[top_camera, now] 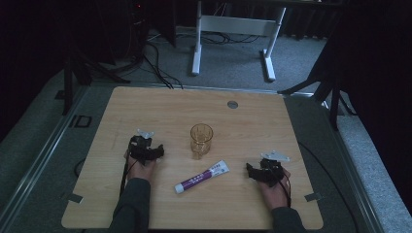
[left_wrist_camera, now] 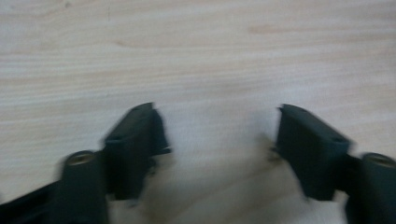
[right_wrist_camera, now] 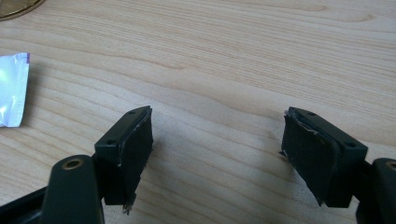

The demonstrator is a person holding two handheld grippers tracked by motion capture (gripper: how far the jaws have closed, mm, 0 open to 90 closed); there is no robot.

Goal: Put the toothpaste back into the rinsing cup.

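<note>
High view: a purple and white tube [top_camera: 201, 177] lay low in the middle of the frame on the wooden table [top_camera: 145, 104], just below a glass cup [top_camera: 201, 139].
Left gripper [top_camera: 154, 152]: jaws wide apart, nothing between them, left of the tube and apart from it.
Right gripper [top_camera: 250, 171]: jaws wide apart, empty, right of the tube.
Right gripper view: the tube's flat end [right_wrist_camera: 13, 88] sat at the left edge, off to the side of the jaws.
Feel: likely light, soft and squishy.
Best hold: probably across the middle, gently.
</note>
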